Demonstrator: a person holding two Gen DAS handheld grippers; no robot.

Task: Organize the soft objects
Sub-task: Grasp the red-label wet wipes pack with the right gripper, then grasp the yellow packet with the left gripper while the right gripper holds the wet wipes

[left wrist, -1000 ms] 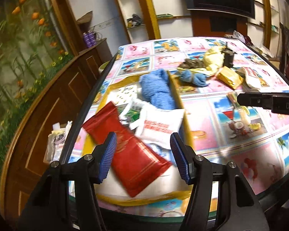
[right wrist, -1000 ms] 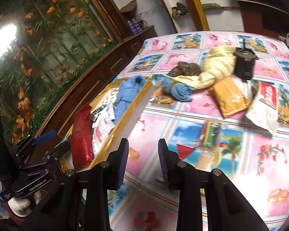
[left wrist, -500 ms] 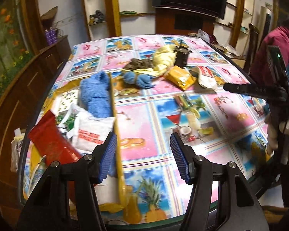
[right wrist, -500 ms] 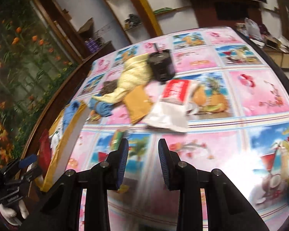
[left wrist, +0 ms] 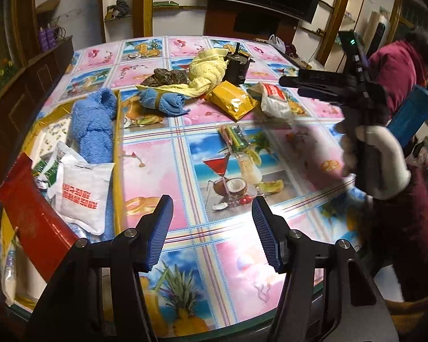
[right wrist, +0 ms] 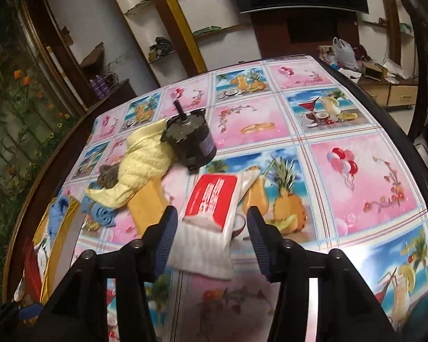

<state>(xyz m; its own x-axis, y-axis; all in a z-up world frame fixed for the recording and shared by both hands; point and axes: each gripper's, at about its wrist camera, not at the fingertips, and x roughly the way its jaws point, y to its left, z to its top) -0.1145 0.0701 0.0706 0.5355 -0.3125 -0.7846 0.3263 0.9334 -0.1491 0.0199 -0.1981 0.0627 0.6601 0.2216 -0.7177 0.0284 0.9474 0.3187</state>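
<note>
My right gripper [right wrist: 211,229] is open, its fingers on either side of a white pouch with a red label [right wrist: 211,199], just above the table; the pouch also shows in the left wrist view [left wrist: 272,99]. My left gripper [left wrist: 212,228] is open and empty over the near table. A yellow box [left wrist: 115,154] at the left holds a blue towel [left wrist: 92,125], a white pouch [left wrist: 81,193] and a red packet [left wrist: 34,216]. On the table lie a yellow towel [right wrist: 141,165], a rolled blue cloth [left wrist: 162,101], a brown cloth [left wrist: 164,77] and an orange packet [left wrist: 232,99].
A black motor-like object [right wrist: 189,142] stands against the yellow towel. A small green and red packet [left wrist: 232,135] lies mid-table. The tablecloth [right wrist: 356,171] has a dark rim. Shelves and a dark screen stand behind. The person in a maroon sleeve [left wrist: 396,199] is at the right.
The right gripper has opened and moved forward over the white and red pouch. The left gripper has swung right, away from the box, toward the table's middle.
</note>
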